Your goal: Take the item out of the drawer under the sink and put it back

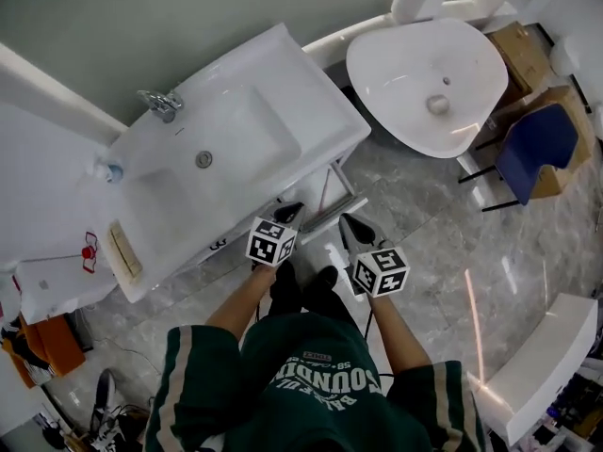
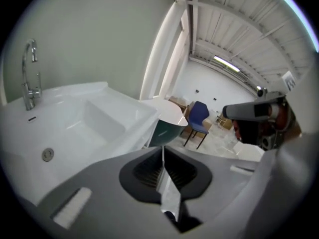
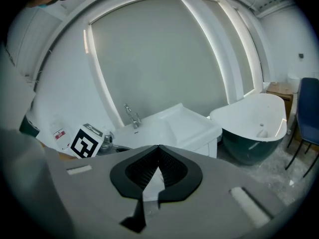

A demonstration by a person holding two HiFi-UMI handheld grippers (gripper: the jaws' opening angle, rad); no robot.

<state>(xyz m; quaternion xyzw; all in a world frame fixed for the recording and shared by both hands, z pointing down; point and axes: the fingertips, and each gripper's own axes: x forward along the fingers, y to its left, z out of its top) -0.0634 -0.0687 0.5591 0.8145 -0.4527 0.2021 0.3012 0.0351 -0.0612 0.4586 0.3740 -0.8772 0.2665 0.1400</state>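
I stand in front of the white sink (image 1: 203,149), whose chrome faucet (image 1: 162,102) is at its back edge. Both grippers hang in the air just off the vanity's front corner. The left gripper (image 1: 287,213) has its jaw tips together, and nothing lies between them in the left gripper view (image 2: 162,149). The right gripper (image 1: 349,222) is beside it, also empty with its tips meeting (image 3: 158,147). From the head view the basin's rim hides the cabinet front, so I see no drawer face and no item. The sink (image 2: 75,123) fills the left of the left gripper view.
A freestanding white bathtub (image 1: 429,83) stands to the right of the sink. Past it are a blue chair (image 1: 537,149) and cardboard boxes (image 1: 523,50). A white slab (image 1: 542,365) lies on the grey marble floor at lower right. A small bottle (image 1: 111,170) sits on the sink's left edge.
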